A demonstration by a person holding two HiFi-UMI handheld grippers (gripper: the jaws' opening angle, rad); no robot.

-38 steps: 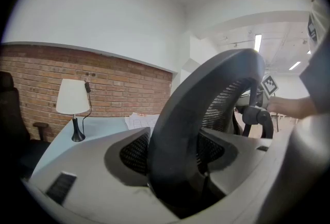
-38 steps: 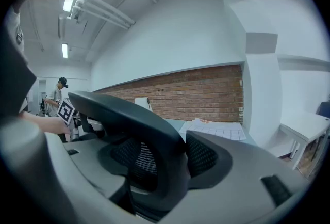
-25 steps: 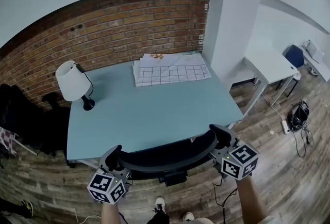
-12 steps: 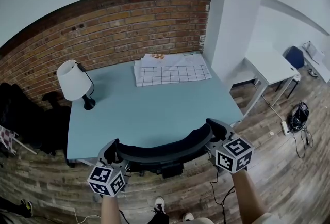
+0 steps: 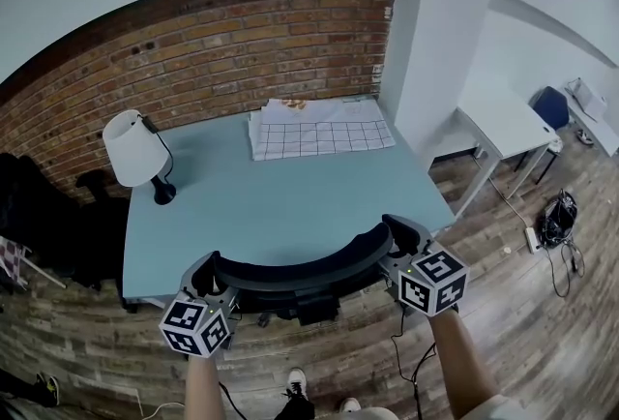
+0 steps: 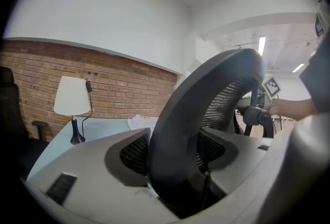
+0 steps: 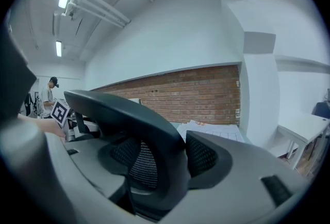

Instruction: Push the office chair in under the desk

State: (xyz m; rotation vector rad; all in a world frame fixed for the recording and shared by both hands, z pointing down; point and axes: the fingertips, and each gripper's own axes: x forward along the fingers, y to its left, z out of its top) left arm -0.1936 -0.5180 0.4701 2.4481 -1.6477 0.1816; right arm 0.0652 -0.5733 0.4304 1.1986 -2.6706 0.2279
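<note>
The left gripper (image 5: pixel 205 275) and right gripper (image 5: pixel 400 236) each clamp one end of the office chair (image 5: pixel 300 265) backrest, which curves along the near edge of the blue surface (image 5: pixel 290 195). In the left gripper view, both jaws pinch the backrest rim. In the right gripper view, the rim is likewise squeezed between the jaws.

Head view steeply down over desk (image 5: pixel 290 205), gripper views close on chair back (image 6: pixel 170 150), all sharing brick wall (image 7: pixel 206 89)
</note>
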